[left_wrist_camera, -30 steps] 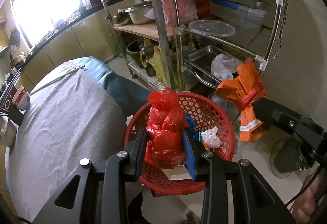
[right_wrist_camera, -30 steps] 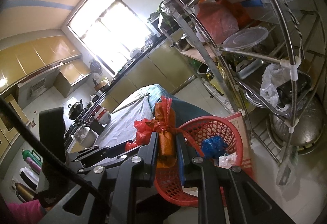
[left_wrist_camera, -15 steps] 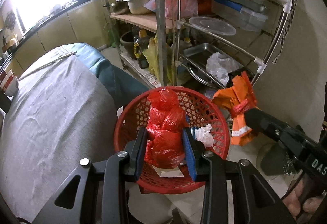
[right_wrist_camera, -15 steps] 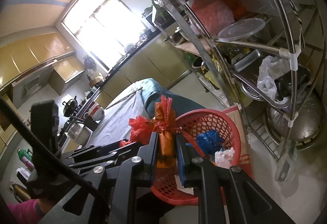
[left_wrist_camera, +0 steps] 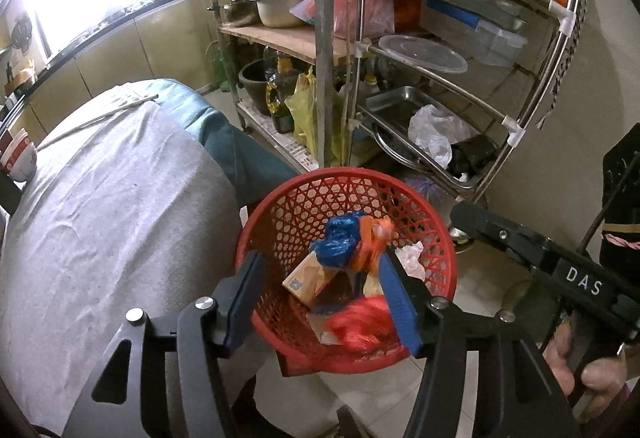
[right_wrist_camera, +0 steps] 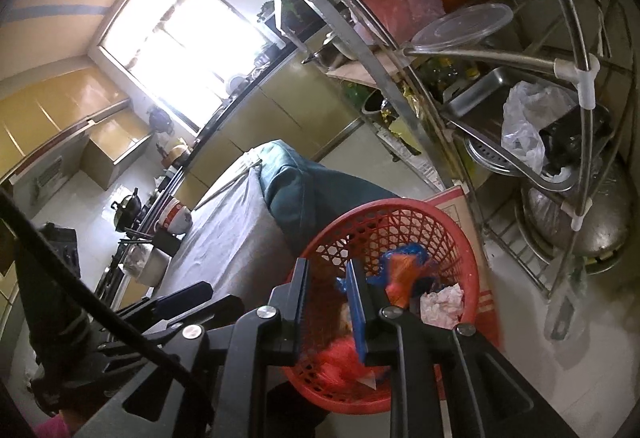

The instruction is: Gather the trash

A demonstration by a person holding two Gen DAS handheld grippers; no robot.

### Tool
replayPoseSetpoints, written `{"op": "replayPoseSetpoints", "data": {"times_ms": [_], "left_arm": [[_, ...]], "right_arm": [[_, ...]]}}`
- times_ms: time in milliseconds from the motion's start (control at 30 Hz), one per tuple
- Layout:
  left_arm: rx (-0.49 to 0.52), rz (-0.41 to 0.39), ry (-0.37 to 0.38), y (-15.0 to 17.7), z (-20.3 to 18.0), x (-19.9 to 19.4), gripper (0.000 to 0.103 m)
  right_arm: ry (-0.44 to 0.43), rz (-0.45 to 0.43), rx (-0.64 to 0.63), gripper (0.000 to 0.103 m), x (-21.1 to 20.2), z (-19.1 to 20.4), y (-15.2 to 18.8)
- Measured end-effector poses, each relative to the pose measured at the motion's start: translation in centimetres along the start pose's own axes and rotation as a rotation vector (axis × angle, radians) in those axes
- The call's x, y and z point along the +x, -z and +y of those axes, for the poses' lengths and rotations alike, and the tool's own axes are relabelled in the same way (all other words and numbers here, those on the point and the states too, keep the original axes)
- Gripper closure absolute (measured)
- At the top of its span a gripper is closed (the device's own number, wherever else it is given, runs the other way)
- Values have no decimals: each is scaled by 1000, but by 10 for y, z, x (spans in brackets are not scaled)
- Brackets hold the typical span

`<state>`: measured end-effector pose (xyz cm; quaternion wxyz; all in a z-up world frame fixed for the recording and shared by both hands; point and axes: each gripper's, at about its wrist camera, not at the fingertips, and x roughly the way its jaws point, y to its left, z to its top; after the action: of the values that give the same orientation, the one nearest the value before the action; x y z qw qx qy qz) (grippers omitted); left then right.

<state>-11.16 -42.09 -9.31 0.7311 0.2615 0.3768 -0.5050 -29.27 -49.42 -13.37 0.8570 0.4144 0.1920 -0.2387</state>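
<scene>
A red mesh basket (left_wrist_camera: 280, 222) stands on the floor beside the table. In it lie a blue bag (left_wrist_camera: 338, 242), a small carton (left_wrist_camera: 308, 278) and white tissue (left_wrist_camera: 410, 258). My left gripper (left_wrist_camera: 320, 298) hangs over its near rim, jaws opening, nothing between them. The red plastic bag (left_wrist_camera: 360, 322) lies blurred in the basket below. My right gripper (right_wrist_camera: 328, 302) is above the basket (right_wrist_camera: 400, 214) too, its jaws opening with an empty gap. The orange wrapper (right_wrist_camera: 404, 274) is a blur beside the blue bag, free of the pads.
A steel rack (left_wrist_camera: 324, 38) with pots, lids, trays and bags stands right behind the basket. The table with a grey cloth (left_wrist_camera: 120, 198) fills the left, with a bowl (left_wrist_camera: 18, 158) and chopsticks (left_wrist_camera: 100, 116) on it. A hand (left_wrist_camera: 592, 370) holds the right gripper's handle.
Both grippers came down closer to the basket. The left jaws opened and the red bag fell in. The right jaws parted and the orange wrapper dropped into the basket.
</scene>
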Motion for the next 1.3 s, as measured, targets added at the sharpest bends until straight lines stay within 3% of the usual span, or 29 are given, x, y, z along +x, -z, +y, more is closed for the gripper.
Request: {"op": "replayPoseSetpoints", "data": {"times_ms": [267, 367, 533, 633, 700, 733, 767, 1067, 1167, 1300], "left_arm": [[4, -77, -78, 8, 9, -47, 34], [-7, -113, -109, 11, 15, -67, 25], [-21, -166, -140, 17, 25, -98, 25], [-31, -190, -154, 22, 31, -115, 25], [-34, -203, -169, 26, 34, -124, 25], [-36, -208, -176, 28, 36, -129, 25], [-40, -213, -182, 30, 39, -134, 25], [-95, -237, -229, 49, 64, -162, 23], [-122, -249, -244, 57, 73, -171, 15], [-153, -272, -278, 67, 88, -185, 14]], "right_arm": [[-4, -20, -42, 81, -18, 21, -2], [6, -14, -74, 81, -21, 35, -1], [27, -22, -131, 79, -29, 55, 4], [44, -35, -174, 71, -35, 68, 9], [51, -43, -199, 59, -39, 76, 11], [56, -50, -208, 38, -41, 80, 12], [54, -71, -219, 32, -45, 85, 13], [66, -98, -317, 32, -52, 127, 19], [64, -91, -338, 32, -49, 140, 23], [67, -86, -385, 32, -46, 161, 28]]}}
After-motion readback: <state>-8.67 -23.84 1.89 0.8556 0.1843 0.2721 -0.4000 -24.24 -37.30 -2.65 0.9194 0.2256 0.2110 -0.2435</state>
